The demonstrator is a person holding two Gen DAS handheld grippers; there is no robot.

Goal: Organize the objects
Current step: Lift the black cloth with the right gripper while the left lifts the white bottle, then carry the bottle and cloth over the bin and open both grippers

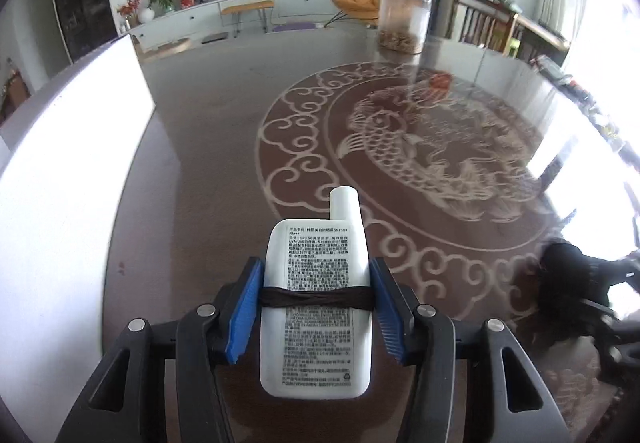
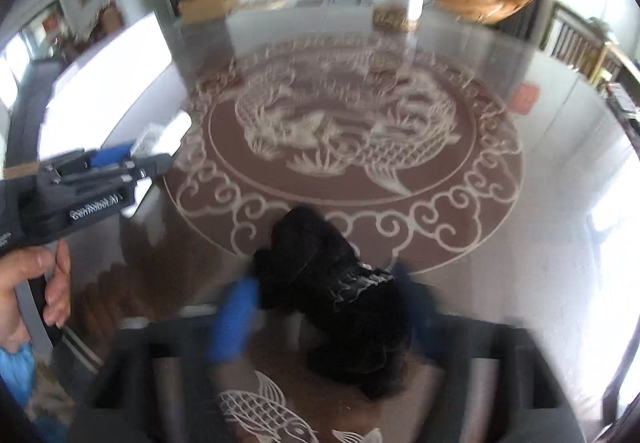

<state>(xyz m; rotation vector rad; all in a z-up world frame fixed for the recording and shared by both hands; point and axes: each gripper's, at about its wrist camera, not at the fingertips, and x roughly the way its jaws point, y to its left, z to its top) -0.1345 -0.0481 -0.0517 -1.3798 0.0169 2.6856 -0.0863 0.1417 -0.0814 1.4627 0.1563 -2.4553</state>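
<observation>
My left gripper (image 1: 318, 279) is shut on a white flat bottle (image 1: 316, 307) with printed text and a dark hair band around its middle; its cap points away from me, low over the glossy table. It also shows from the side in the right wrist view (image 2: 132, 159). A black furry cloth item (image 2: 332, 303) lies on the table between the blurred blue fingers (image 2: 232, 323) of my right gripper (image 2: 328, 319). The jaws stand apart on either side of it, and motion blur hides whether they press it. The black item also shows in the left wrist view (image 1: 568, 295).
The glossy table (image 1: 224, 147) bears a pale fish-and-cloud pattern. A clear jar (image 1: 404, 19) with a wooden lid and brown contents stands at the far side. A white box (image 1: 68, 171) lies along the left. Chairs and a TV cabinet stand beyond the table.
</observation>
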